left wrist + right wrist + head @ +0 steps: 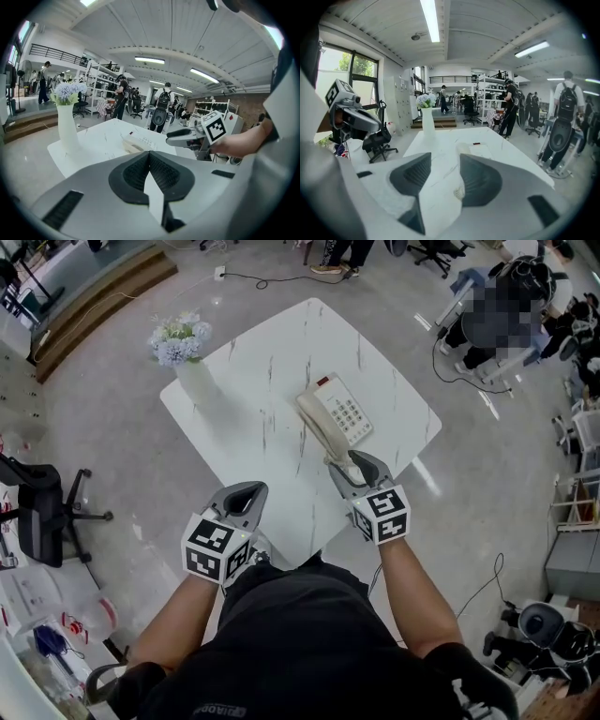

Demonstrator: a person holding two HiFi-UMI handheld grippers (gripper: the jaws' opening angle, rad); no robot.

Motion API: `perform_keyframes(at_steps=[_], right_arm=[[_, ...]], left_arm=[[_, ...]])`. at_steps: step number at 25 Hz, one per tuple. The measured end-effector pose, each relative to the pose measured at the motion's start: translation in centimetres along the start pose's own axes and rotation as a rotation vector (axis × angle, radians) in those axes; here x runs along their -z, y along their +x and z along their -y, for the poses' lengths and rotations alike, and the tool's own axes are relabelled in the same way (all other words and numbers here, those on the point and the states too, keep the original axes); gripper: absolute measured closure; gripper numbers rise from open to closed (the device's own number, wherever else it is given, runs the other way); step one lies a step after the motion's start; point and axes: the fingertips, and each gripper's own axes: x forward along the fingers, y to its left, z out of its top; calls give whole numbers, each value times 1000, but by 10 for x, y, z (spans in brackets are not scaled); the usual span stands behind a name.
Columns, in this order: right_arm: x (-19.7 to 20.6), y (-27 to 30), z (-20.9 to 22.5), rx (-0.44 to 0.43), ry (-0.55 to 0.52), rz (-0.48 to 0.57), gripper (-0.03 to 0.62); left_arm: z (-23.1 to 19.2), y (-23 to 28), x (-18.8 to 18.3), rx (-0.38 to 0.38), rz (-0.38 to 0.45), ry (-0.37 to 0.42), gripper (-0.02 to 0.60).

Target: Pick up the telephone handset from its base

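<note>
A cream telephone (343, 409) lies on the white marble table (272, 381), its handset (317, 424) resting along the base's left side. My right gripper (360, 467) stands open at the handset's near end, which lies in the gap between the jaws; the pads do not press on it. In the right gripper view the phone (480, 150) shows just beyond the open right gripper (443, 161). My left gripper (246, 493) hovers over the table's near edge, left of the phone, tips together and empty. The left gripper view shows the phone (140, 140) ahead and the right gripper (187, 136) beside it.
A white vase of pale flowers (183, 348) stands at the table's far left corner. A black office chair (42, 517) is on the floor at the left. People, chairs and shelving fill the room around; cables run across the floor.
</note>
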Motion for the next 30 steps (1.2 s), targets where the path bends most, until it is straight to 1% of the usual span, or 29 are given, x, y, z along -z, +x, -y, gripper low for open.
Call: perform_keyframes(at_steps=[6, 11, 17, 21, 25, 30], right_arm=[[19, 55, 30, 24, 10, -98, 402], [28, 93, 47, 28, -40, -182, 402], [36, 130, 66, 17, -38, -288, 402], [44, 147, 67, -4, -69, -373, 401], [48, 157, 72, -14, -69, -430, 401], [55, 167, 72, -28, -106, -503, 396]], left_arm=[[-9, -10, 12, -33, -10, -22, 580], [-20, -24, 19, -80, -14, -39, 580], [-29, -30, 23, -102, -22, -63, 580], [-26, -29, 26, -102, -35, -73, 580], [-25, -27, 27, -101, -41, -80, 580], [-31, -27, 30, -113, -39, -124, 580]])
